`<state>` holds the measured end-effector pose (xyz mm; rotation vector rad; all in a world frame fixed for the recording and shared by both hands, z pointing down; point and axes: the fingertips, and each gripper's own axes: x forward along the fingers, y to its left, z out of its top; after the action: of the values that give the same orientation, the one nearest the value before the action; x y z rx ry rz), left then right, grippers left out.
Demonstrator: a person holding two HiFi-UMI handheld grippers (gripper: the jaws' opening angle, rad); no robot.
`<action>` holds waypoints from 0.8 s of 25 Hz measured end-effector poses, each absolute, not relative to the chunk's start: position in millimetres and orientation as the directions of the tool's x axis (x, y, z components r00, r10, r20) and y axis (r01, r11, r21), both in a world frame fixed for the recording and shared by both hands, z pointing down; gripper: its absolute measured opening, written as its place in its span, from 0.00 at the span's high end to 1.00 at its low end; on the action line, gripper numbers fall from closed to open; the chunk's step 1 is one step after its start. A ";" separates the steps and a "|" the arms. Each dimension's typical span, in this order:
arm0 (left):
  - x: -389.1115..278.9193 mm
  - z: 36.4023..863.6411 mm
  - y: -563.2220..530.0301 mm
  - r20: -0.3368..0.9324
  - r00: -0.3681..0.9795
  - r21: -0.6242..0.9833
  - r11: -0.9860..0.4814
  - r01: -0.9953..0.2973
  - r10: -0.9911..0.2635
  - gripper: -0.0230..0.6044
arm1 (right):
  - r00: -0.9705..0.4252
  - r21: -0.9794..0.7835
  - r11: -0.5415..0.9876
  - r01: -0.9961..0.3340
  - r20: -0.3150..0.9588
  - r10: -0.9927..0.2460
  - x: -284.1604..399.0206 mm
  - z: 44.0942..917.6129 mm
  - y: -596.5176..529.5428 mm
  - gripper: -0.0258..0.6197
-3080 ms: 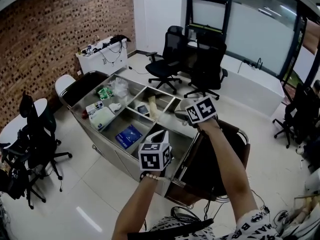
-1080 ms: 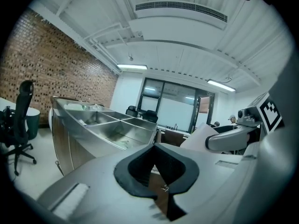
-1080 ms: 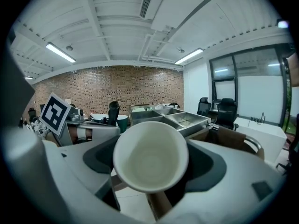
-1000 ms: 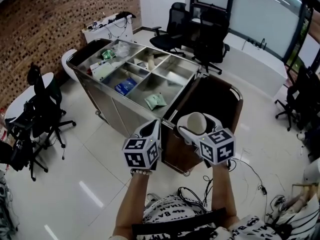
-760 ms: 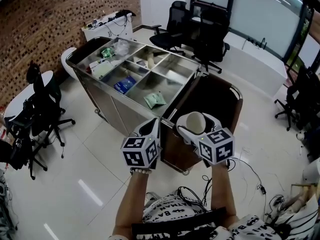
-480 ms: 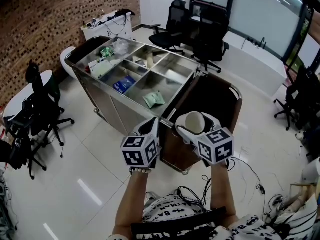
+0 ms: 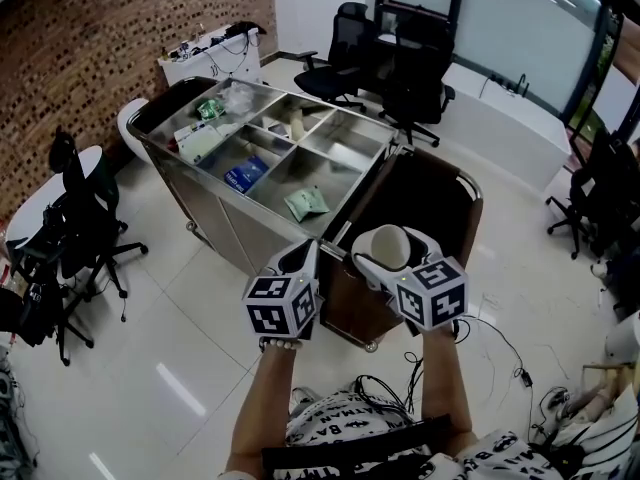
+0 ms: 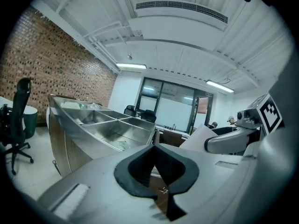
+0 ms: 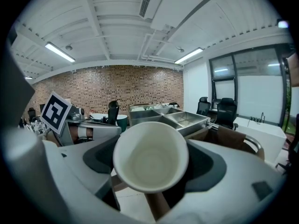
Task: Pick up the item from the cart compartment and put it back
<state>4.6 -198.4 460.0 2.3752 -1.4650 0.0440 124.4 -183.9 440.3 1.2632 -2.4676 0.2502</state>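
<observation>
My right gripper (image 7: 392,255) is shut on a white paper cup (image 7: 391,244), held on its side. In the right gripper view the cup (image 9: 150,155) fills the space between the jaws, its empty mouth facing the camera. My left gripper (image 7: 300,260) hangs beside it, shut and holding nothing; in the left gripper view its black pads (image 8: 183,181) meet at the tips. Both grippers hover short of the steel cart (image 7: 250,238), whose open compartments hold a green packet (image 7: 307,202) and a blue item (image 7: 245,175).
A dark brown bin (image 7: 435,193) adjoins the cart's right end, directly below the cup. Black office chairs stand behind the cart (image 7: 400,78) and at the left (image 7: 80,218). Cables (image 7: 500,338) lie on the tiled floor at the right.
About three seconds ago both grippers were over the cart's compartments; they now sit back from it, with the cup in the right one. Over the last second nothing has moved.
</observation>
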 end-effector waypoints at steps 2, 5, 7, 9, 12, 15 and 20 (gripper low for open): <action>4.1 461.4 -199.1 0.209 0.461 0.280 -0.399 -0.873 -0.862 0.96 | -0.537 0.005 0.584 -0.811 0.390 -0.748 124.6 440.2 -183.8 0.29; 3.5 461.8 -198.4 0.208 0.459 0.284 -0.396 -0.873 -0.864 0.96 | -0.535 0.005 0.582 -0.813 0.388 -0.750 123.7 439.7 -182.5 0.29; 3.1 461.9 -198.6 0.208 0.462 0.284 -0.399 -0.872 -0.862 0.96 | -0.534 0.004 0.580 -0.814 0.388 -0.751 122.5 439.7 -182.4 0.29; 2.5 461.7 -200.1 0.208 0.464 0.282 -0.401 -0.871 -0.861 0.96 | -0.531 0.003 0.577 -0.817 0.389 -0.753 122.0 440.0 -183.0 0.29; 1.3 461.9 -201.3 0.211 0.466 0.280 -0.404 -0.871 -0.859 0.96 | -0.525 0.001 0.570 -0.821 0.388 -0.757 122.4 440.2 -183.3 0.29; -0.3 466.0 -199.8 0.222 0.469 0.271 -0.407 -0.872 -0.855 0.96 | -0.520 0.001 0.565 -0.825 0.390 -0.760 121.5 441.1 -182.1 0.29; 1.8 467.5 -198.8 0.228 0.479 0.264 -0.419 -0.869 -0.848 0.96 | -0.514 0.007 0.561 -0.828 0.393 -0.762 120.1 440.0 -180.1 0.29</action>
<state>1.8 -198.8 467.5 2.3861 -1.4444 0.0840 120.1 -180.1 440.0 1.2989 -2.4468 0.2574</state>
